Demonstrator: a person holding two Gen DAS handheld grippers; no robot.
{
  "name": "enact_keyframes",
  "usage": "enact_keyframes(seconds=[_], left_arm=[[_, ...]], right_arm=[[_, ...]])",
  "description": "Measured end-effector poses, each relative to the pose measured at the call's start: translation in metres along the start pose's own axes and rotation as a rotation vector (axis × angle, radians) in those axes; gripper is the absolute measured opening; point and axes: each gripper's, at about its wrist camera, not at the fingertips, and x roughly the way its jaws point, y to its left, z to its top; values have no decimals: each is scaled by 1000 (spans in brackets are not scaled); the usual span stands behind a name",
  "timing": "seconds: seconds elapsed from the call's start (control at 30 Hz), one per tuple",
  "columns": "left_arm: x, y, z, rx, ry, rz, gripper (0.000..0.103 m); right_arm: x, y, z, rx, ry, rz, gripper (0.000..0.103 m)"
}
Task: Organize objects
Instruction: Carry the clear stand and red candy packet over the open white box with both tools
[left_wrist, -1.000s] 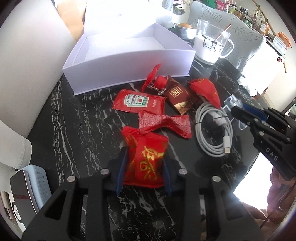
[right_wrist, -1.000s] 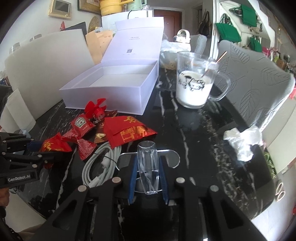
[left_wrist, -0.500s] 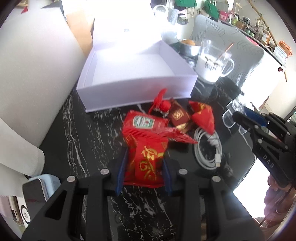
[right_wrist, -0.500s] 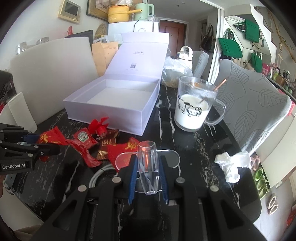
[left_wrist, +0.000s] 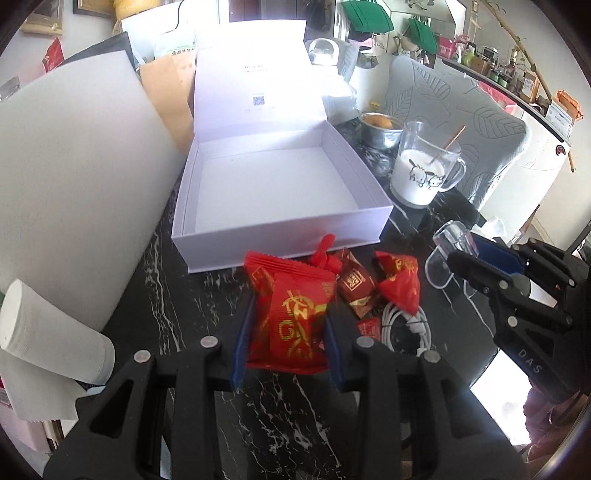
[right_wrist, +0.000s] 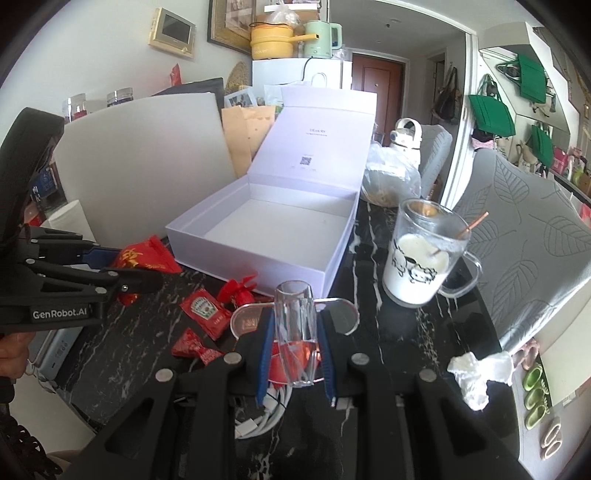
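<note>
The left gripper (left_wrist: 286, 334) is clamped on a red packet (left_wrist: 291, 317), held above the dark table (left_wrist: 155, 295). The right gripper (right_wrist: 293, 345) grips a clear holder (right_wrist: 295, 321). Beneath them lie a white cable (left_wrist: 406, 325), a ketchup sachet (right_wrist: 205, 308) and red sweets (left_wrist: 400, 282). Beyond sits the open white box (left_wrist: 273, 225), with a mug (right_wrist: 421, 258) to its right.
</note>
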Motion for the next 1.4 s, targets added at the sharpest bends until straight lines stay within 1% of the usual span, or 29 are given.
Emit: enact_keyframes(seconds=[0.17,0.37,0.67,0.97,1.23,1.4], left_arm=[[-5,-2,11,21,-18,21,33],[-6,-3,24,39,-24,23,33],[0,2,48,64,-40,55,33],[14,13,75,88,-41,87,33],[32,24,92,79,-26,92,33],[45,28,106,83,-23,95,33]], right_arm=[[-1,2,13,-17,-11,34,22],[0,2,28,-39,-18,61,22],[11,0,49,-61,-13,77,22],[34,-6,70,-77,-1,75,22],[57,-11,85,-84,16,83,22],[69,-15,98,-93,12,81,22]])
